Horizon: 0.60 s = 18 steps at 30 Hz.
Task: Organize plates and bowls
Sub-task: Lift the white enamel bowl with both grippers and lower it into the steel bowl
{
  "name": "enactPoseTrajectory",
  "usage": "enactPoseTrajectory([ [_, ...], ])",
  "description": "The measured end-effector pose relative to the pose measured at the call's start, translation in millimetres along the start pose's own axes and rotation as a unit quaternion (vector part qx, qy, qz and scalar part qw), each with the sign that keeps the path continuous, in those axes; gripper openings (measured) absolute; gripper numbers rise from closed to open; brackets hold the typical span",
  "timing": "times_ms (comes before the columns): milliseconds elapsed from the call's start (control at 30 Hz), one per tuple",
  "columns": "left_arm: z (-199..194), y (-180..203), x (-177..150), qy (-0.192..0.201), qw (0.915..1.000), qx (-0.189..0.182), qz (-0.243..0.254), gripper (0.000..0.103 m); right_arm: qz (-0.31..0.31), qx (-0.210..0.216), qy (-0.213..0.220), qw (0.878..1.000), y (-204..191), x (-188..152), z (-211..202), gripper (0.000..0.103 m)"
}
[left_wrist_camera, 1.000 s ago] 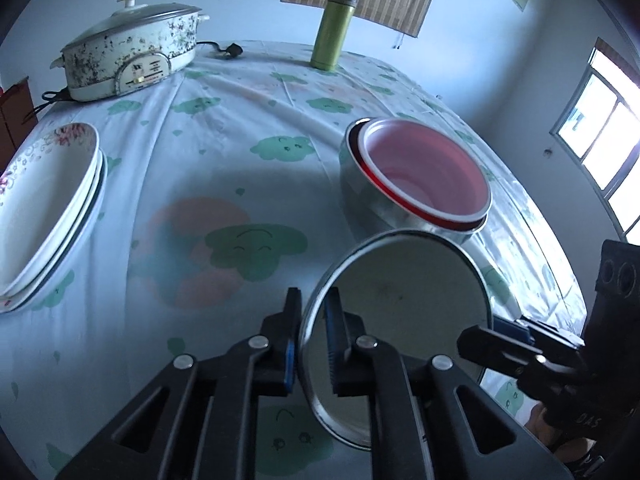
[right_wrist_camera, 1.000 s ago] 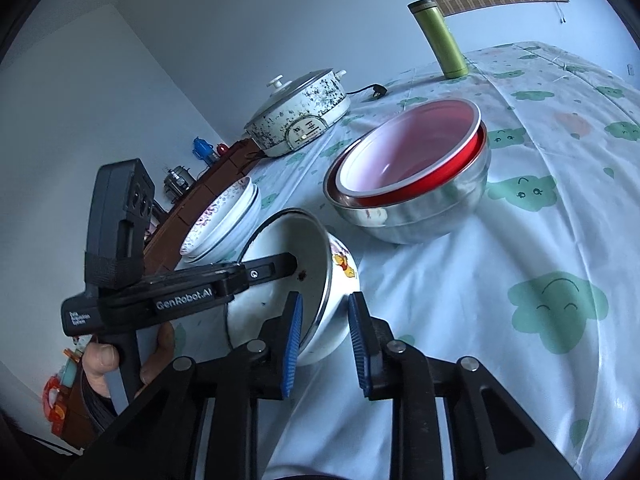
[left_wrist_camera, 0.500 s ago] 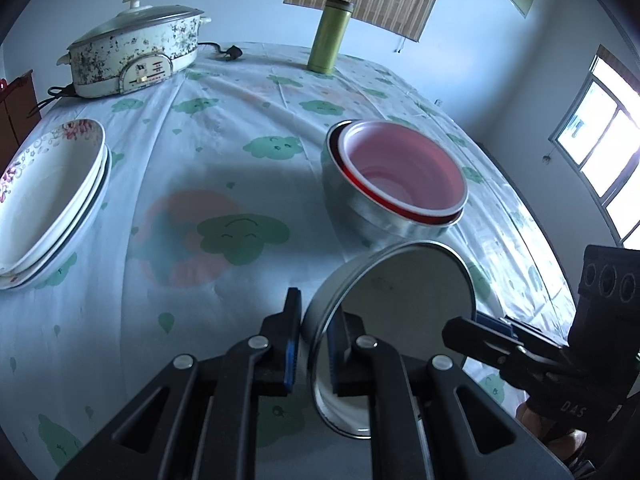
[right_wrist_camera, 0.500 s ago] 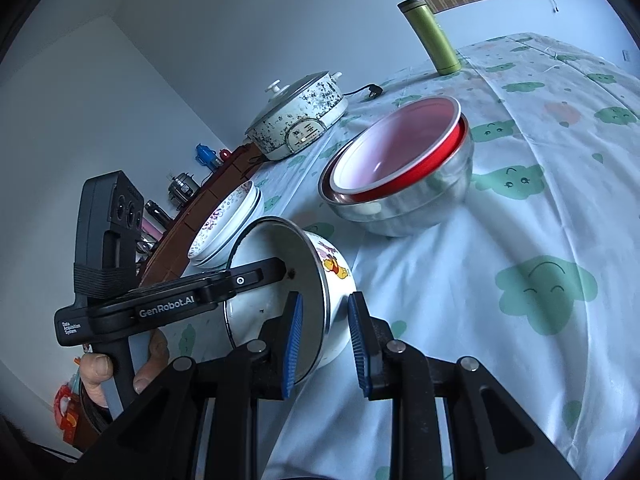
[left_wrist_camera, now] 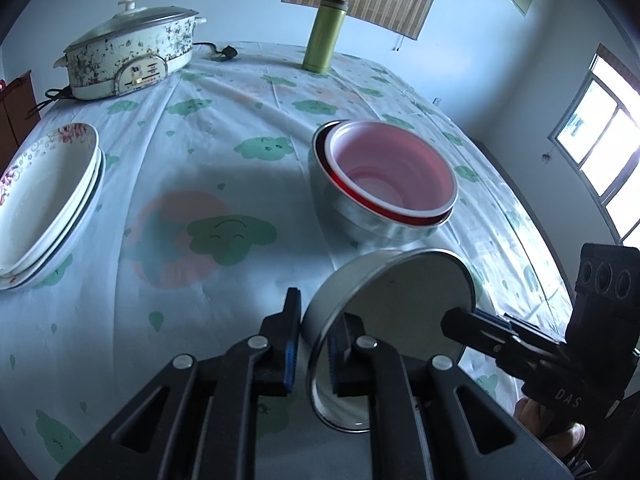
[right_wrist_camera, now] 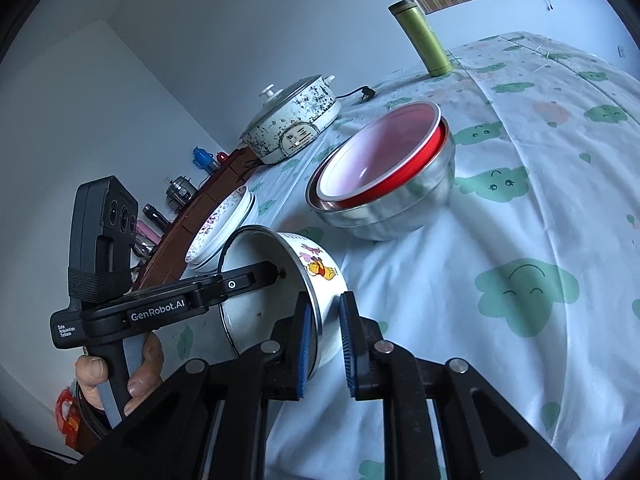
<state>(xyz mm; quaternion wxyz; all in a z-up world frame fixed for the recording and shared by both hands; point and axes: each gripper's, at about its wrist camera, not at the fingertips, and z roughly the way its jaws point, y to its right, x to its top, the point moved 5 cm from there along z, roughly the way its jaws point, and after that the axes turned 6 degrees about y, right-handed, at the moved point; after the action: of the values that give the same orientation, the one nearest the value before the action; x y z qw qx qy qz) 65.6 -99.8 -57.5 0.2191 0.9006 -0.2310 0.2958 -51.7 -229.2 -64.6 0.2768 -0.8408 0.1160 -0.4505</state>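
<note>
A white enamel bowl with a cartoon bear [right_wrist_camera: 320, 272] is held tilted above the near table. My left gripper [left_wrist_camera: 316, 342] is shut on its rim; the bowl's inside shows in the left wrist view [left_wrist_camera: 404, 304]. My right gripper [right_wrist_camera: 325, 346] straddles the opposite rim, its blue pads close on the wall. A red bowl with a white rim [left_wrist_camera: 390, 176] sits nested in a steel bowl [left_wrist_camera: 360, 220] at mid-table, also in the right wrist view [right_wrist_camera: 384, 192]. Stacked floral plates [left_wrist_camera: 40, 196] lie at the left edge.
A speckled electric pot with lid [left_wrist_camera: 132, 58] and its cord stand at the far left. A green flask [left_wrist_camera: 326, 34] stands at the far edge. The cloud-print cloth [left_wrist_camera: 224, 236] covers the table. A brown sideboard with small items [right_wrist_camera: 208, 196] runs beside it.
The enamel bowl has risen and drawn back from the nested bowls, tilting further. Both grippers moved with it.
</note>
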Motion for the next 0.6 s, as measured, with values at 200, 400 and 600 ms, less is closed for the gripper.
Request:
enactPoseTrajectory([
  [200, -14, 5, 10, 0.019, 0.9998, 0.004, 0.007, 0.009, -0.004, 0.013, 0.005, 1.000, -7, 6, -5, 0.016],
  [400, -29, 15, 33, 0.042, 0.9989, 0.004, 0.018, 0.009, -0.007, 0.025, 0.015, 1.000, -13, 26, -15, 0.016],
  [600, -36, 27, 68, 0.065, 0.9976, 0.001, 0.023, 0.009, -0.021, 0.023, 0.040, 0.999, -20, 59, -25, 0.016],
])
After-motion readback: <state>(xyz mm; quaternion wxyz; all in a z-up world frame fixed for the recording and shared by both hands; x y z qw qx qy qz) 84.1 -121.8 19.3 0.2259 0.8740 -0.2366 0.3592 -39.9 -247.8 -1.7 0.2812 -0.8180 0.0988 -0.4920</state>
